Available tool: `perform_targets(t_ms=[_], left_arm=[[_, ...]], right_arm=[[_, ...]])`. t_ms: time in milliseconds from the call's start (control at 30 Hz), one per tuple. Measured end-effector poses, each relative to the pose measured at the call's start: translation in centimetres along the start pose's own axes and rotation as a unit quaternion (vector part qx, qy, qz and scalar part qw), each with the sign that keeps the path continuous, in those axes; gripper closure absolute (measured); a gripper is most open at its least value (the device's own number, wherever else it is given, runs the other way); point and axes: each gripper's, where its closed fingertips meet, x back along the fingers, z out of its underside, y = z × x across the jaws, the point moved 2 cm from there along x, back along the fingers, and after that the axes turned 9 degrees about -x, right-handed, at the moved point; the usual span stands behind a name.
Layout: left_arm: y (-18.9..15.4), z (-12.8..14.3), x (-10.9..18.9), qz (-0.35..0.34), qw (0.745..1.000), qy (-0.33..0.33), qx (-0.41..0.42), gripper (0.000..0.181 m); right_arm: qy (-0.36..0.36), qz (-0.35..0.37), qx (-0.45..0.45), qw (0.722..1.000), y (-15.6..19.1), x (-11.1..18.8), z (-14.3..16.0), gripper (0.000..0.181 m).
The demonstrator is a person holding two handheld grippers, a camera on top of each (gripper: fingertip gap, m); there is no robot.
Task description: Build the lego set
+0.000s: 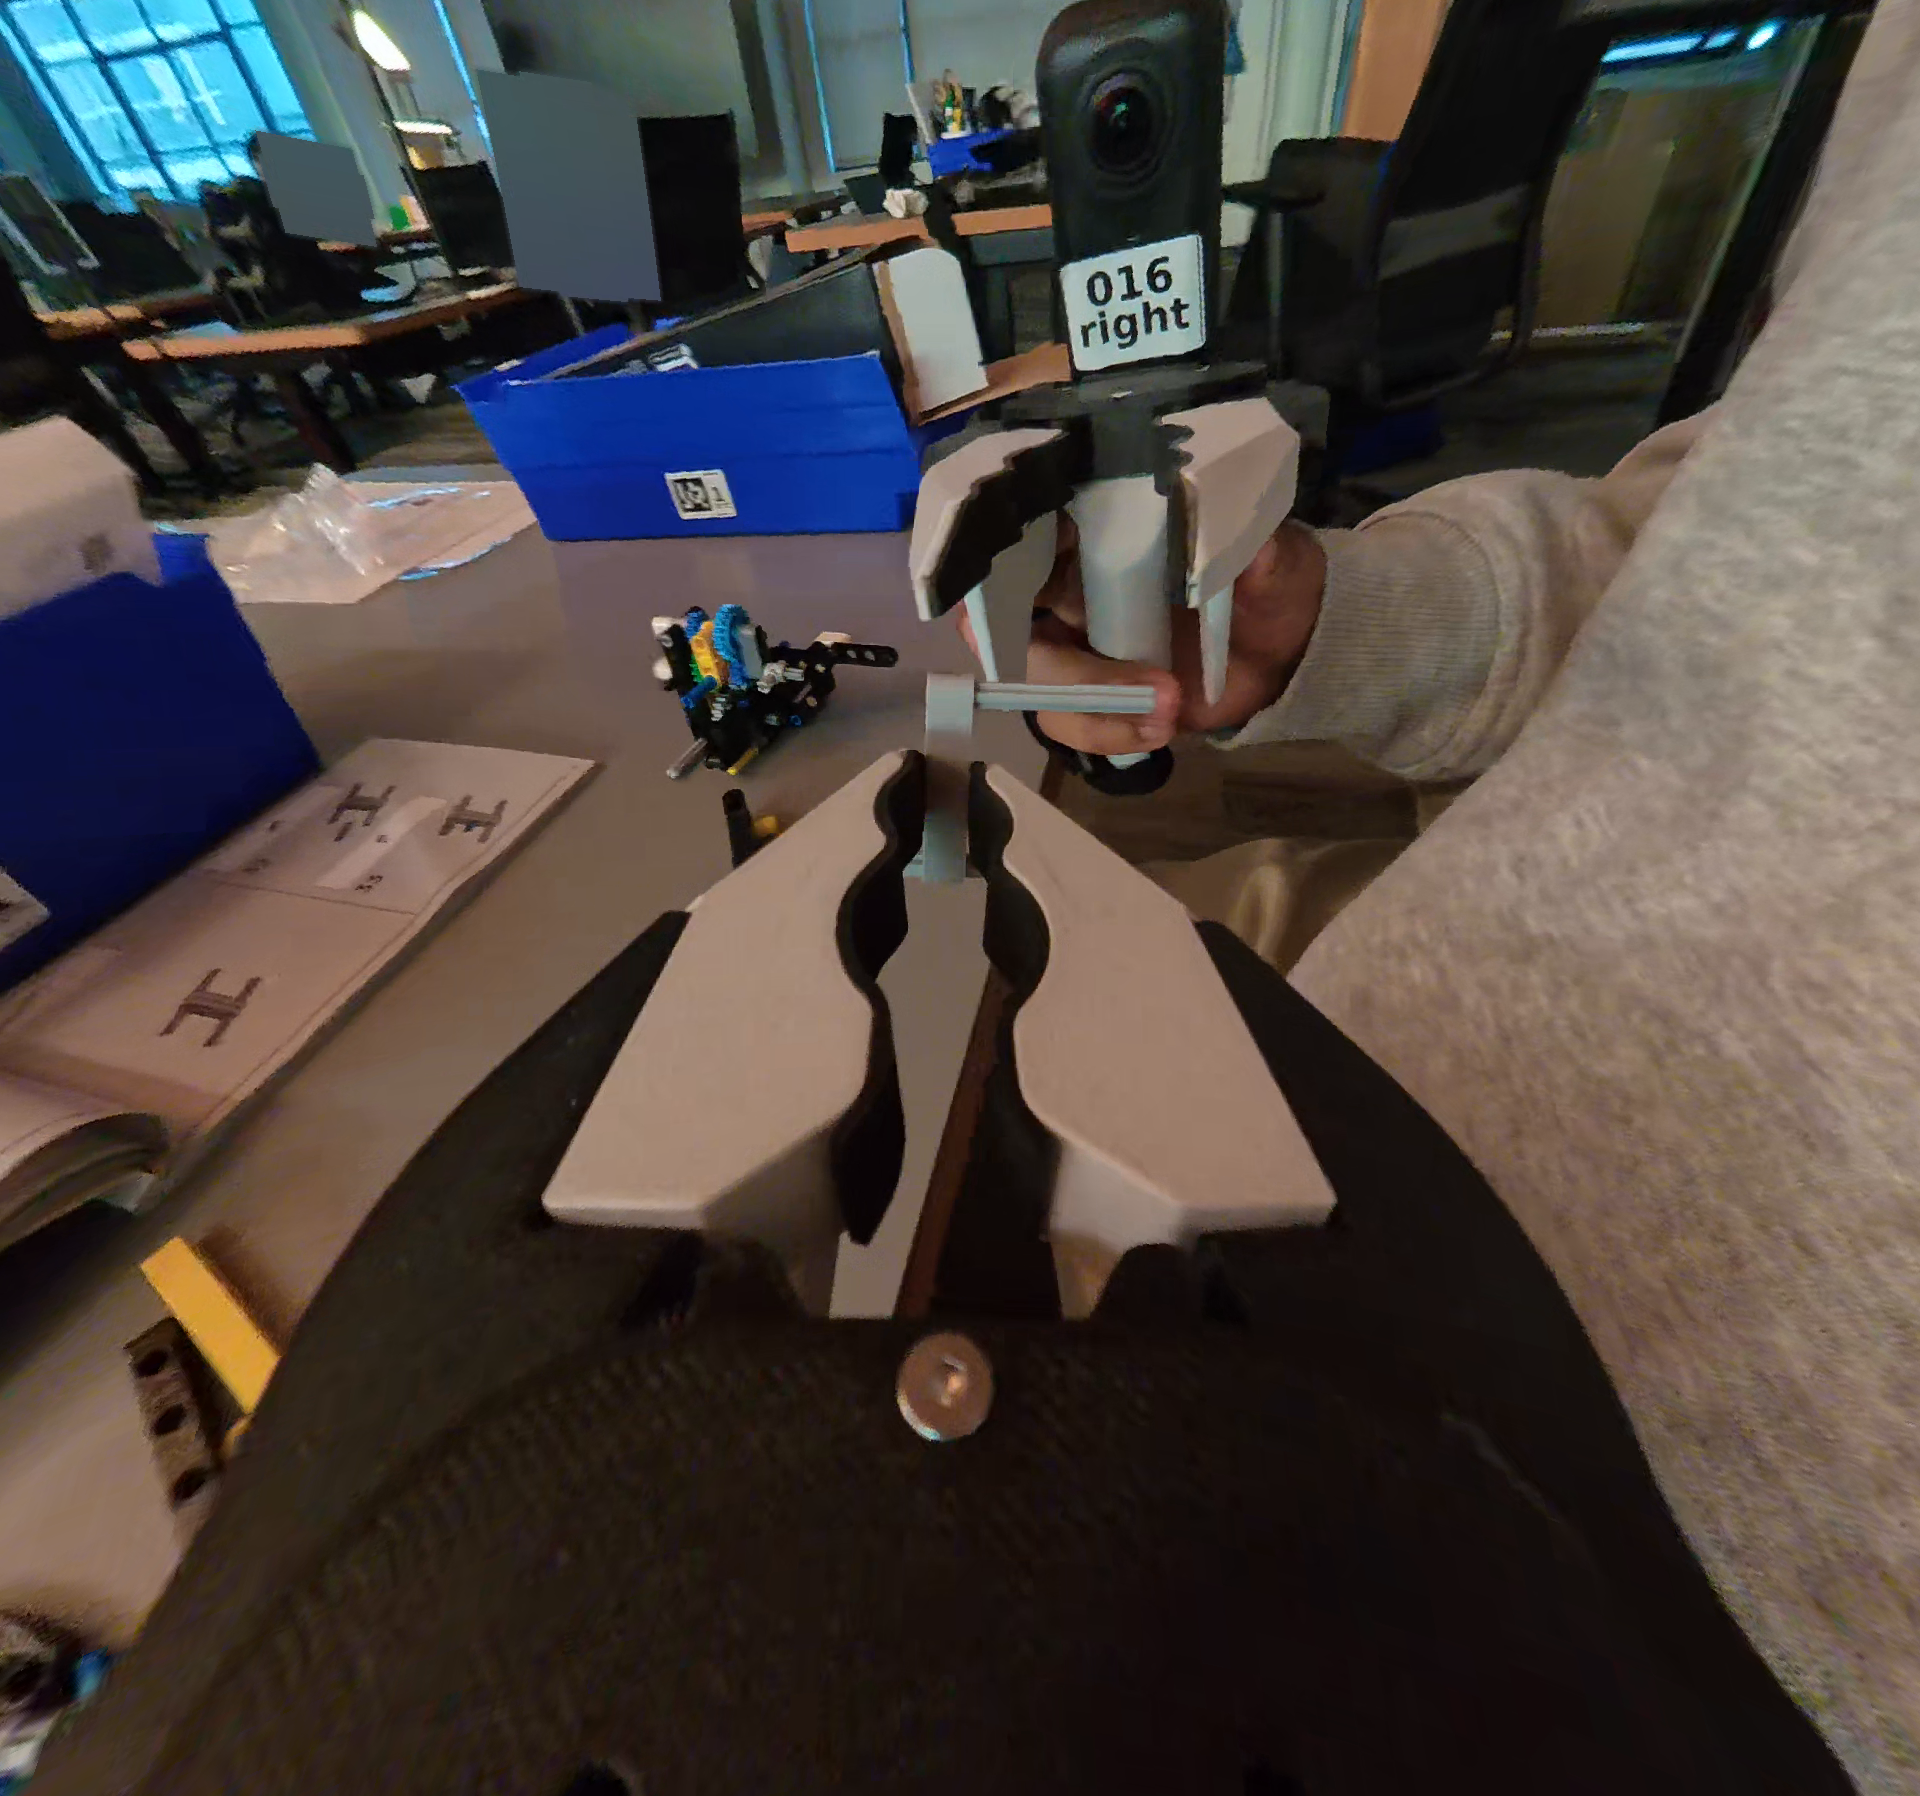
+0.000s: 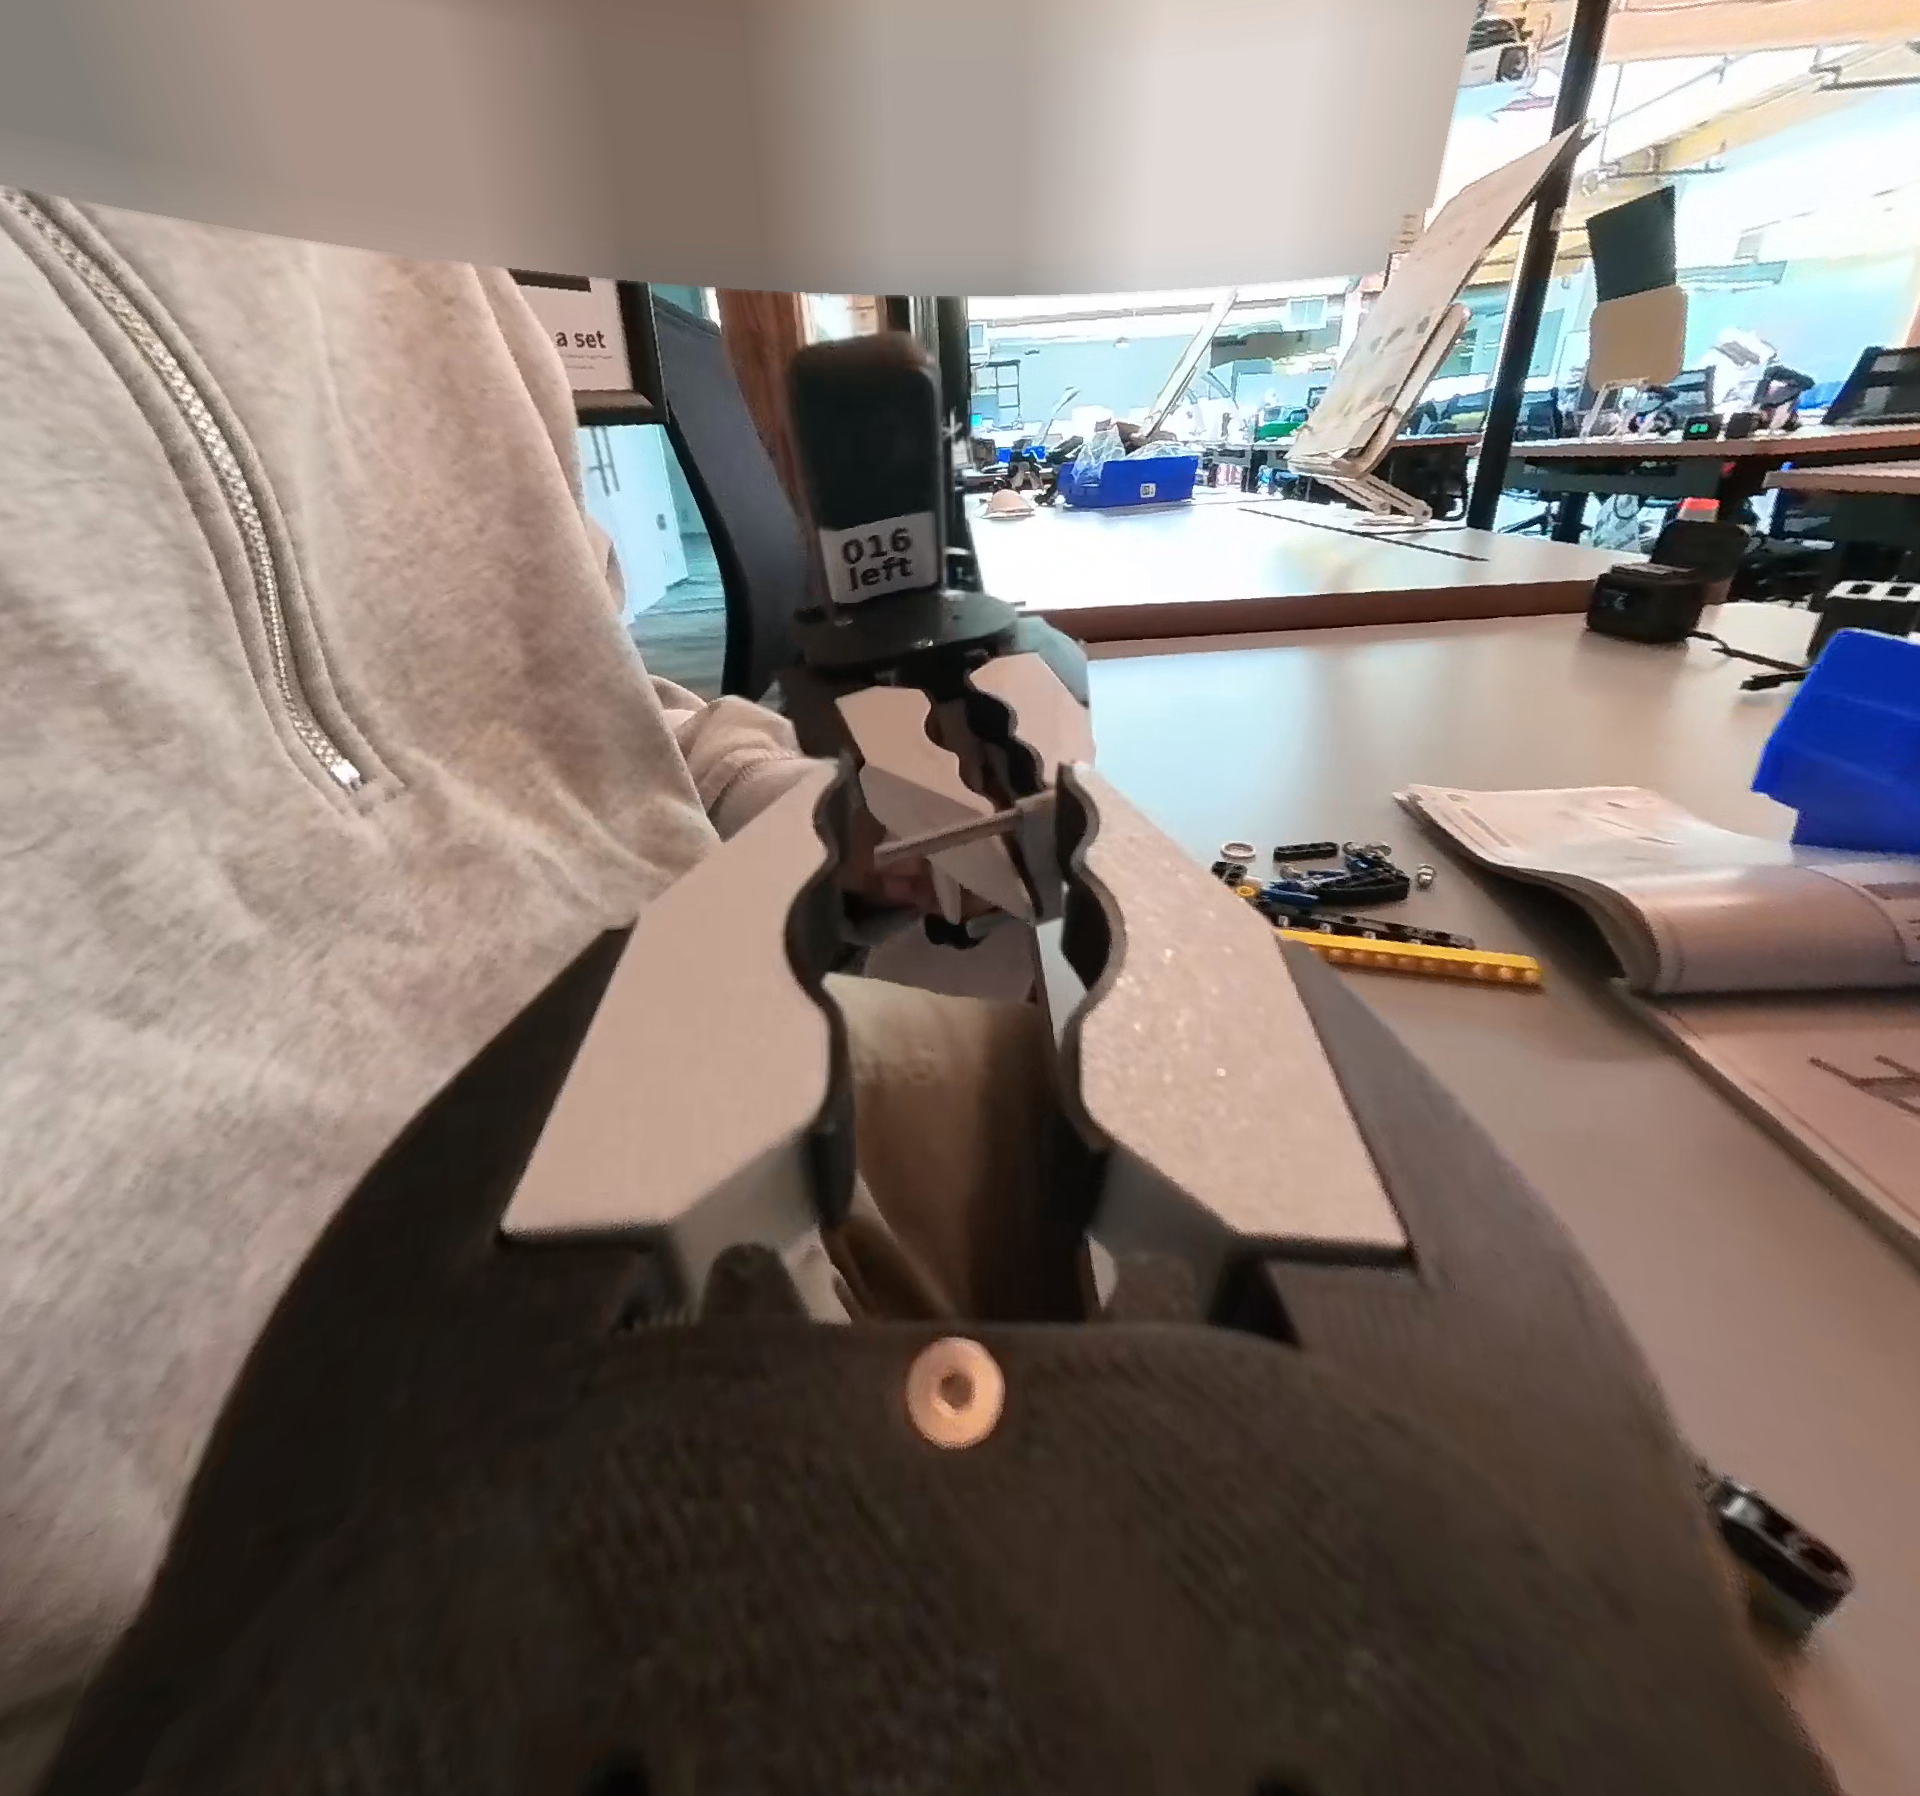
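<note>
My left gripper (image 1: 945,770) is shut on a grey Lego connector (image 1: 948,718) and holds it upright above the table. A grey axle (image 1: 1070,700) sticks out of the connector's top, pointing right. My right gripper (image 1: 1101,676) faces it, open, with its fingertips on either side of the axle. In the right wrist view the axle (image 2: 966,827) spans the gap between the right gripper's (image 2: 956,790) open fingers, with the left gripper (image 2: 966,873) just behind. A partly built multicoloured model (image 1: 748,686) lies on the table beyond.
An open instruction booklet (image 1: 312,915) lies at the left, also seen in the right wrist view (image 2: 1662,894). Loose small pieces (image 2: 1320,879) and a yellow beam (image 2: 1413,962) lie beside it. Blue bins (image 1: 707,447) (image 1: 125,738) stand behind and left. A plastic bag (image 1: 343,531) lies at the back. The yellow beam (image 2: 1413,962) is about 20 cm from both grippers' fingertips. Look for it in the left wrist view (image 1: 269,1320) too.
</note>
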Motion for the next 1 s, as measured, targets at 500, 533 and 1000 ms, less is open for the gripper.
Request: perform_targets(t_ms=[500,533,1000], left_arm=[[-0.4,0.2,-0.5,0.092,0.983,-0.028,0.157,0.177],[-0.4,0.2,-0.5,0.093,0.983,-0.028,0.157,0.177],[-0.6,0.3,-0.5,0.07,0.993,-0.008,0.097,0.177]], right_arm=[[0.011,0.008,-0.02,1.0,-0.5,-0.8,0.9,0.136],[0.014,0.01,-0.02,1.0,-0.5,-0.8,1.0,0.137],[0.016,-0.038,-0.101,0.994,-0.4,-1.1,1.6,0.141]])
